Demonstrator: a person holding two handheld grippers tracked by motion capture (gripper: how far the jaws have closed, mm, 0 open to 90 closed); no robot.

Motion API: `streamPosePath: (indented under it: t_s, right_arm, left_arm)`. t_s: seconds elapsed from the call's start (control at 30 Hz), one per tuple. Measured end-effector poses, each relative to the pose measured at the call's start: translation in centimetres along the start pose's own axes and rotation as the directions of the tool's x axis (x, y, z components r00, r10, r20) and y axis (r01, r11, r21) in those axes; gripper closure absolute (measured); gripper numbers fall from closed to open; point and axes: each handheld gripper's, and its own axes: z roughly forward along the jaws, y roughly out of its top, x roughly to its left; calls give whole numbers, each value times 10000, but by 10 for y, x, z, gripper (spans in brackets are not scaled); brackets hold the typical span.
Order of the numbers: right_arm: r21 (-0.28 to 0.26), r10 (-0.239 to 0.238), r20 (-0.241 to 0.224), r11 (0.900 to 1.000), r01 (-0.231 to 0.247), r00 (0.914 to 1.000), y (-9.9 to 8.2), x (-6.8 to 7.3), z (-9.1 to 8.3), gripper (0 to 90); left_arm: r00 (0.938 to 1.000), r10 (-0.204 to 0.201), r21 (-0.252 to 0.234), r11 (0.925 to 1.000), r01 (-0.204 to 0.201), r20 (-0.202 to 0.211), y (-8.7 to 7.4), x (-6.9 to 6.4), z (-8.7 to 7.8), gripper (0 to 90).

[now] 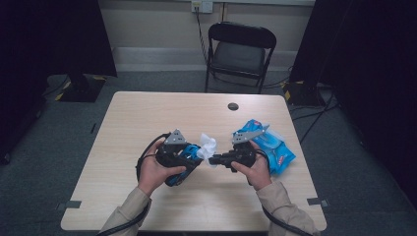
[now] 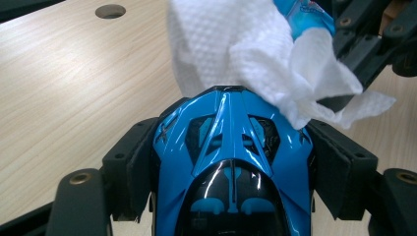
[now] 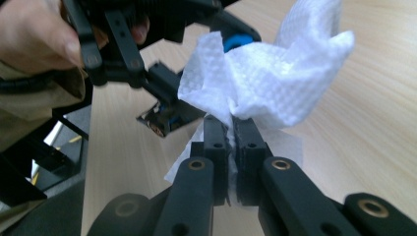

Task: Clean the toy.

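While left tongs point(image 2: 231, 162) clamp glossy blue toy car point(image 2: 231, 147), right tongs point(image 3: 233, 135) pinch crumpled white paper wipe point(image 3: 265, 83) against car nose, above light wooden desk point(image 1: 147, 113).

Above the near half of the surface point(image 1: 147, 113), the left claw point(image 1: 193, 153) holds a toy car point(image 1: 184, 157), and the right claw point(image 1: 216, 158) just to its right pinches a wipe point(image 1: 207, 145) against the car's front. A wipe packet point(image 1: 273, 147) lies behind the right claw. A chair point(image 1: 239, 51) stands beyond the far edge.
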Motion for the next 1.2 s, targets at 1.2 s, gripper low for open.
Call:
streamPosePath:
  t_s: [1.2]
  right_arm:
    - [-1898, 323, -348, 9811, -384, 9989, 36, -4, -14, 862]
  left_arm:
    - [9993, 80, 332, 9994, -92, 366, -7, -4, 13, 263]
